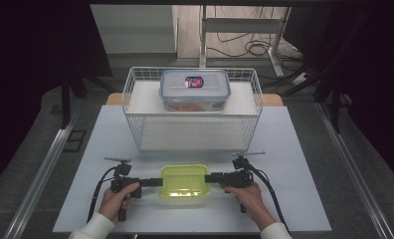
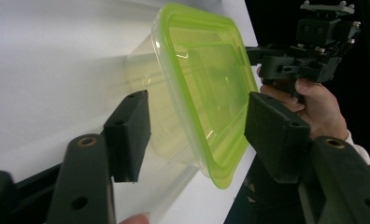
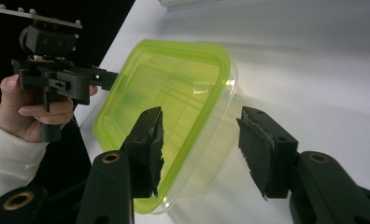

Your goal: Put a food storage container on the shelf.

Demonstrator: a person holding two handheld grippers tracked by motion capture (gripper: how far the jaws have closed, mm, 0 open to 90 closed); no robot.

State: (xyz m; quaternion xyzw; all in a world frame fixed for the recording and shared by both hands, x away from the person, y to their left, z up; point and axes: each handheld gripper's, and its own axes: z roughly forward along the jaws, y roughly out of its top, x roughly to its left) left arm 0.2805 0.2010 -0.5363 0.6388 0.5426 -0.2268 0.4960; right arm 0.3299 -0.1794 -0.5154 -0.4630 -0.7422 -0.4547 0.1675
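High view: green-lidded container [image 1: 184, 181] is seen at the table's [image 1: 294, 199] near edge, in front of the wire basket [image 1: 135, 94], with L gripper [image 1: 155, 181] and R gripper [image 1: 211, 178] set at its opposite short ends.

L gripper view: jaws are held part open, straddling lid rim and clear wall; the pads [image 2: 127, 133] are not yet seen pressing.

R gripper view: jaws likewise part open around the rim, nothing clamped. Risk, as judged: with uneven closing, the light box could be tipped or slid, or the lid popped.
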